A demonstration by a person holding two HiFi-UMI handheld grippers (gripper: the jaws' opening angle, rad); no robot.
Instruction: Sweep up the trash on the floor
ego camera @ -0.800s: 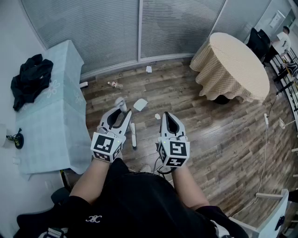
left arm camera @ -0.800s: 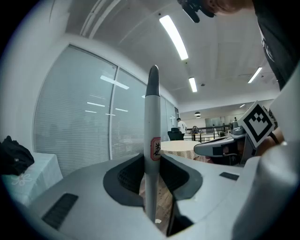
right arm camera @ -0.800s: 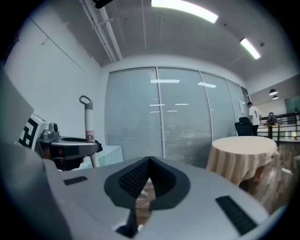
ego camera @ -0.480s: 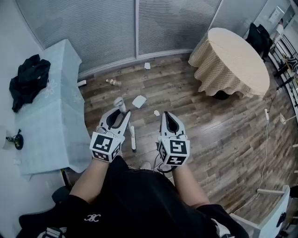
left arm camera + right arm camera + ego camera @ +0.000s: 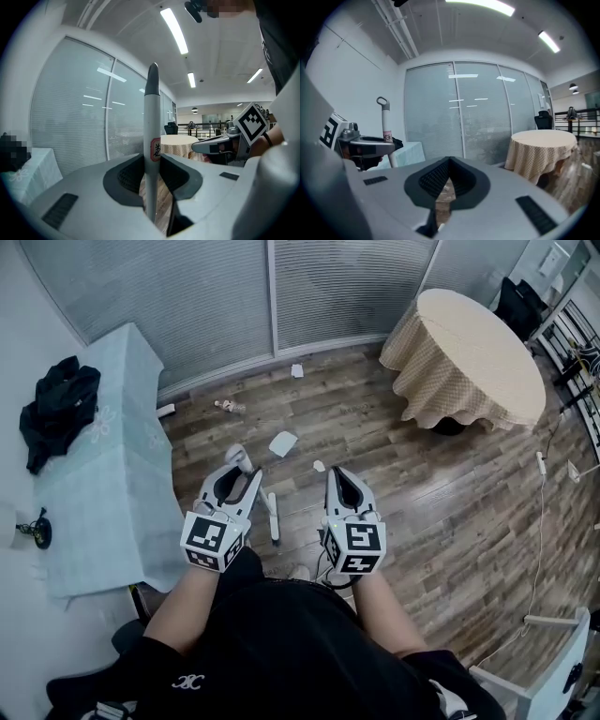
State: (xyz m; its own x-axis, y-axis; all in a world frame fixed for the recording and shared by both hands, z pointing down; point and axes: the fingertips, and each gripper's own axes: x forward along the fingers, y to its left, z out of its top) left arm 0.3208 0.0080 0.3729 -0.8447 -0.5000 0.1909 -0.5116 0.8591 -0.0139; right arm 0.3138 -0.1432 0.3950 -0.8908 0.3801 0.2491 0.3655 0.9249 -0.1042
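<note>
My left gripper (image 5: 242,474) is shut on a white broom handle (image 5: 238,457) with a grey tip; the pole (image 5: 151,140) stands upright between the jaws of the left gripper (image 5: 151,174). The broom's lower end (image 5: 273,519) shows near the floor between my grippers. My right gripper (image 5: 339,480) is shut with nothing in it, and in its own view the right gripper (image 5: 445,185) shows only floor through a thin slit. Trash lies ahead on the wooden floor: a white paper (image 5: 282,443), a small scrap (image 5: 319,466), another paper (image 5: 297,371) and a small crumpled piece (image 5: 226,407).
A round table with a beige cloth (image 5: 469,362) stands at the right. A light blue covered table (image 5: 112,474) with a black garment (image 5: 61,399) is at the left. Glass walls with blinds (image 5: 272,287) close the far side. Cables (image 5: 539,521) run along the right floor.
The head view has shifted slightly. Both grippers keep about the same pose, and the left one still holds the broom handle.
</note>
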